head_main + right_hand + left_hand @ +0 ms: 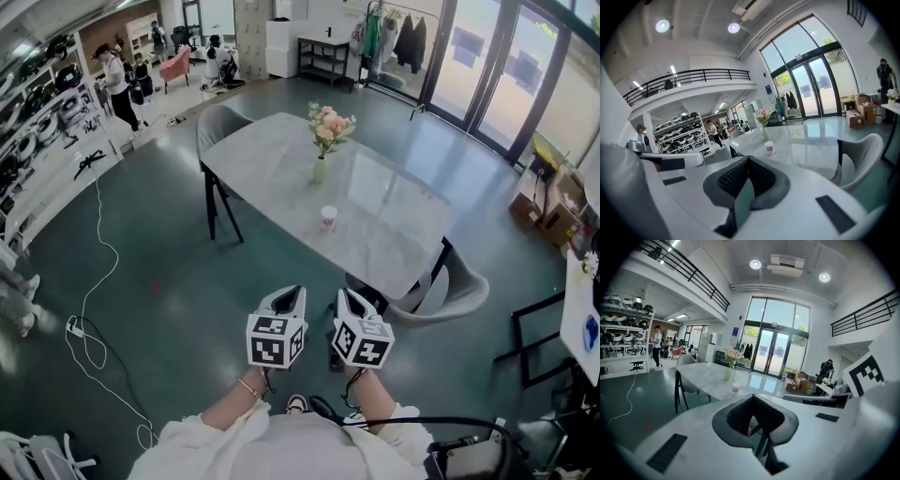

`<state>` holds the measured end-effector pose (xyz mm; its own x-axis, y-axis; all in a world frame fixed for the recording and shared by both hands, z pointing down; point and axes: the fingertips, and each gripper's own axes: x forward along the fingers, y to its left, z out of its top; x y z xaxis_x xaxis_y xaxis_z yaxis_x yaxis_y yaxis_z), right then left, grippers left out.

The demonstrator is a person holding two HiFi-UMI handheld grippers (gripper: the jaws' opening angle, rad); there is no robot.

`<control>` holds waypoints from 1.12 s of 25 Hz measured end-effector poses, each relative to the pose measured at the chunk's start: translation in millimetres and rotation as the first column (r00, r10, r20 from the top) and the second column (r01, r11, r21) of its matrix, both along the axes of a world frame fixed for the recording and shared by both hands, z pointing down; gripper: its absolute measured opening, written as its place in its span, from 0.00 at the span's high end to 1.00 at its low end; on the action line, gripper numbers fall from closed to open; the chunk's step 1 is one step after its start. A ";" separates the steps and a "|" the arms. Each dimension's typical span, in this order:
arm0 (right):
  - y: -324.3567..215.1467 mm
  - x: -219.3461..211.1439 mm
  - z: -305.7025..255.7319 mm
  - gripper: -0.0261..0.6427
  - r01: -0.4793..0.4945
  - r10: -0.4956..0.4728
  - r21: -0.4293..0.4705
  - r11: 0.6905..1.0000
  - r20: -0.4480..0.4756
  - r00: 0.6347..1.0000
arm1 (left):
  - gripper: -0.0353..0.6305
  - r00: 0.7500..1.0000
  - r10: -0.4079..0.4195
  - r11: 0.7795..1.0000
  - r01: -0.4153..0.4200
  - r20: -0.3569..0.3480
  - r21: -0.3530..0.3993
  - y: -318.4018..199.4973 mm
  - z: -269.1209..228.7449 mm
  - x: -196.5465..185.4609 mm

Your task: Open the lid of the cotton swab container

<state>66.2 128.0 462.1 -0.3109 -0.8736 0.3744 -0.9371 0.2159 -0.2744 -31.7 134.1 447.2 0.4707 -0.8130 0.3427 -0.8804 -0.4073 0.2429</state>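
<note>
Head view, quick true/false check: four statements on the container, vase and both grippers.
1. The cotton swab container stands upright on the table. True.
2. The left gripper grips the container. False: it is shut on nothing, well apart from the container.
3. A vase of flowers stands on the table, beyond the container. True.
4. The right gripper has its jaws wide open. False: they are shut and empty.
</note>
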 end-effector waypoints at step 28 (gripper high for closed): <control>-107.8 26.3 22.4 0.87 -0.049 0.048 -0.046 0.998 -0.020 0.999 | 0.94 1.000 0.021 0.999 -0.021 -0.005 -0.048 -117.1 24.0 8.5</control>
